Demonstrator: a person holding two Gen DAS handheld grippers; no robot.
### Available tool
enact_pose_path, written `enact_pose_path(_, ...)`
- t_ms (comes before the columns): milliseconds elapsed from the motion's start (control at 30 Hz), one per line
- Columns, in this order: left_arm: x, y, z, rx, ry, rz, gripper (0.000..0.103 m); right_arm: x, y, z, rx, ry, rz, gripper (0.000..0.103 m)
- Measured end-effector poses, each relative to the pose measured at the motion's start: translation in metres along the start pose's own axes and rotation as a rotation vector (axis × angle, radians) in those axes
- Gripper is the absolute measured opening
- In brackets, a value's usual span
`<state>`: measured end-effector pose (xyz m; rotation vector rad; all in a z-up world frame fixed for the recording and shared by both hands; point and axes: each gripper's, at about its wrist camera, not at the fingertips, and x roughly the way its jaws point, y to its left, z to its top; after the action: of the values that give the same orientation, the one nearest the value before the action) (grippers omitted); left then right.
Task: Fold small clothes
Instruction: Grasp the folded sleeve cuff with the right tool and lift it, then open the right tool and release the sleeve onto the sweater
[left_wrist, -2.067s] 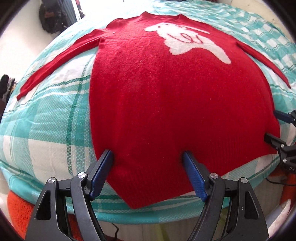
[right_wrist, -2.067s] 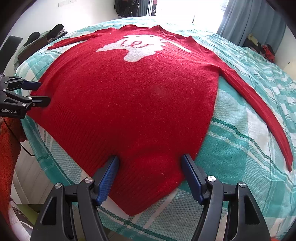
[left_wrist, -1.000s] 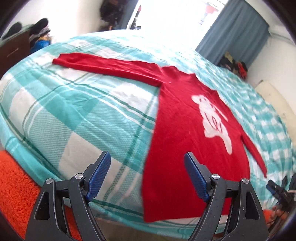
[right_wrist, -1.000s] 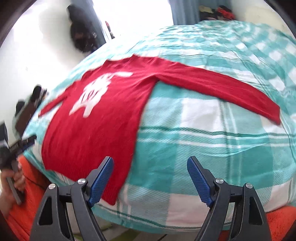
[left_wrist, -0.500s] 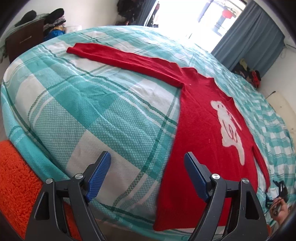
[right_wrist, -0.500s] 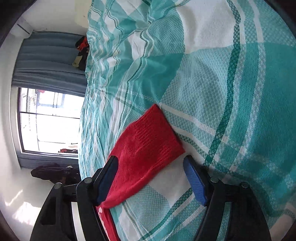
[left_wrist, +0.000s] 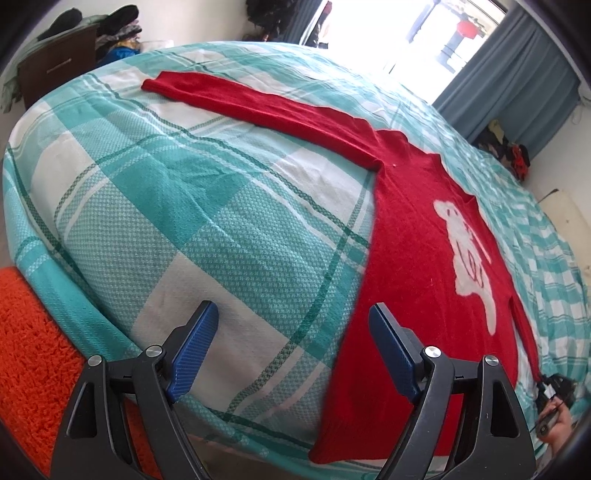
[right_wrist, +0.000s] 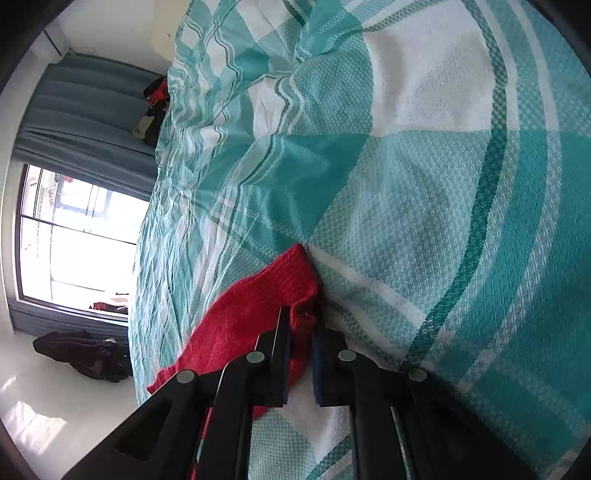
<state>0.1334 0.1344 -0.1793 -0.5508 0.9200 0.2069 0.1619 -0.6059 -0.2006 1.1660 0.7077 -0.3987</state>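
A red sweater (left_wrist: 417, 258) with a white animal print lies flat on the teal plaid bed cover (left_wrist: 207, 221). Its left sleeve (left_wrist: 258, 103) stretches out toward the far left. My left gripper (left_wrist: 291, 350) is open and empty, hovering over the bed's near edge with the sweater's hem by its right finger. My right gripper (right_wrist: 301, 325) has its jaws closed on the cuff of the right sleeve (right_wrist: 258, 306). It also shows small in the left wrist view (left_wrist: 554, 384) at the sleeve's end.
An orange shaggy rug (left_wrist: 33, 354) lies on the floor left of the bed. A dark dresser with piled clothes (left_wrist: 55, 62) stands at the back left. Blue curtains (left_wrist: 509, 74) and a bright window are behind the bed.
My right gripper has closed on the right sleeve's cuff, which lay between its open fingers before. My left gripper has drifted slightly closer to the bed, still open.
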Motion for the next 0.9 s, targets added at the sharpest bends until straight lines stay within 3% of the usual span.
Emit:
enact_pose_path(133, 0.000, 0.002, 0.001, -0.012, 0.000, -0.008, 0.085, -0.013, 0.051, 0.003, -0.097, 0.007, 0.104, 0.008)
enact_pose_path(300, 0.000, 0.007, 0.003, -0.037, 0.005, -0.037, 0.086, -0.020, 0.182, -0.013, -0.285, 0.042, 0.273, 0.008)
enact_pose_path(400, -0.001, 0.011, 0.004, -0.051, 0.010, -0.063, 0.086, -0.020, 0.269, -0.048, -0.430, 0.095, 0.362, 0.008)
enact_pose_path(500, -0.001, 0.013, 0.004, -0.054, 0.016, -0.077, 0.086, -0.011, 0.343, -0.104, -0.586, 0.172, 0.426, 0.008)
enact_pose_path(667, -0.003, 0.019, 0.004, -0.066, 0.022, -0.087, 0.086, 0.027, 0.413, -0.214, -0.815, 0.342, 0.474, 0.008)
enact_pose_path(733, -0.002, 0.020, 0.004, -0.070, 0.024, -0.087, 0.086, 0.048, 0.423, -0.258, -0.866, 0.459, 0.511, 0.016)
enact_pose_path(800, -0.002, 0.021, 0.004, -0.072, 0.025, -0.084, 0.086, 0.068, 0.426, -0.284, -0.891, 0.552, 0.516, 0.063)
enact_pose_path(833, -0.002, 0.021, 0.004, -0.073, 0.025, -0.083, 0.086, 0.071, 0.425, -0.289, -0.884, 0.554, 0.523, 0.069)
enact_pose_path(900, -0.002, 0.021, 0.003, -0.071, 0.026, -0.084, 0.086, 0.075, 0.417, -0.280, -0.846, 0.568, 0.565, 0.069)
